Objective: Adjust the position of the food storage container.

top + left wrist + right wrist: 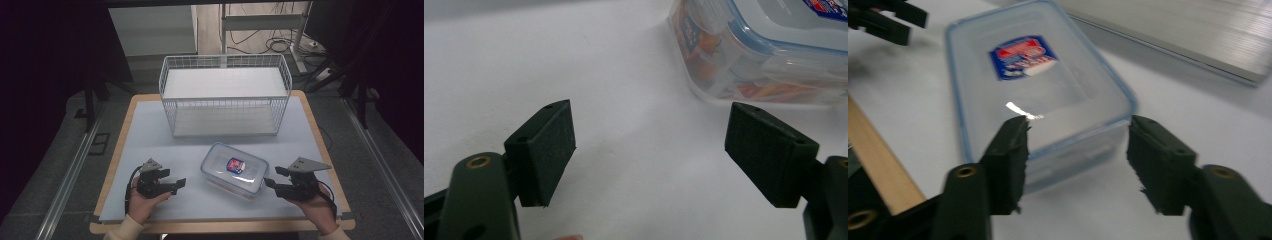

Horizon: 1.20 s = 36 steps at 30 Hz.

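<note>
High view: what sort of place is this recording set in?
Probably a lab or workshop recording station, not a home. A table with a pale mat stands between dark curtains, metal rails run along the floor, and loose cables lie behind a wire basket.

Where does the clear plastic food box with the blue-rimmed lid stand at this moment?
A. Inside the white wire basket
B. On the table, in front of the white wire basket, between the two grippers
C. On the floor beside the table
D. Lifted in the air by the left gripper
B: the clear plastic food box rests on the table, nearer the person than the white wire basket, with the left gripper and right gripper on either side.
</note>
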Each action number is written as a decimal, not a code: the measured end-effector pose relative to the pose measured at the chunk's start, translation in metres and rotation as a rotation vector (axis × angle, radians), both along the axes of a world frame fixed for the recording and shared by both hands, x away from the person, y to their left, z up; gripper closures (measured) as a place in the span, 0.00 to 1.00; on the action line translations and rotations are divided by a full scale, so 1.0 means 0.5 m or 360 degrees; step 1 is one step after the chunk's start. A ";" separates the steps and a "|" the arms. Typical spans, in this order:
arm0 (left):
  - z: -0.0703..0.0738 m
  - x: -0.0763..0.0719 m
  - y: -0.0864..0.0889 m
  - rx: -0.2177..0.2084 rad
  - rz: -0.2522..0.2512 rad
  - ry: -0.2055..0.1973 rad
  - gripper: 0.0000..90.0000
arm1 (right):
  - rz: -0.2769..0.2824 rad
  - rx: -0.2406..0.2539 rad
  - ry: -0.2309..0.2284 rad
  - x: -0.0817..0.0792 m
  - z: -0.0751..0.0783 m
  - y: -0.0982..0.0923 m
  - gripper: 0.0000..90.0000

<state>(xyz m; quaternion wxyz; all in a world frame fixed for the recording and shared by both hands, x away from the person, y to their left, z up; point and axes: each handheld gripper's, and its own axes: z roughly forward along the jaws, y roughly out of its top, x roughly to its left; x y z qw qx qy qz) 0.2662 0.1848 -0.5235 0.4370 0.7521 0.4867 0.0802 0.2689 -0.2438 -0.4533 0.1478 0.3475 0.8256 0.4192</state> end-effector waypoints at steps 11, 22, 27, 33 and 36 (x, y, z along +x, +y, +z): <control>-0.001 -0.001 0.000 -0.0002 -0.0004 0.0003 0.22 | 0.0337 -0.0036 0.0058 -0.009 0.007 0.103 0.99; -0.004 0.000 0.000 0.0003 -0.0001 0.0007 0.22 | 0.0542 -0.0204 0.0140 -0.041 -0.052 0.159 1.00; -0.005 0.001 0.000 0.0004 -0.0007 0.0011 0.22 | 0.0496 -0.0244 0.0147 -0.040 -0.065 0.146 1.00; -0.006 0.002 0.001 0.0000 -0.0008 0.0019 0.22 | 0.0497 -0.0253 0.0149 -0.041 -0.070 0.134 1.00; -0.006 0.001 0.001 -0.0006 -0.0003 0.0023 0.22 | 0.0498 -0.0251 0.0152 -0.041 -0.069 0.131 1.00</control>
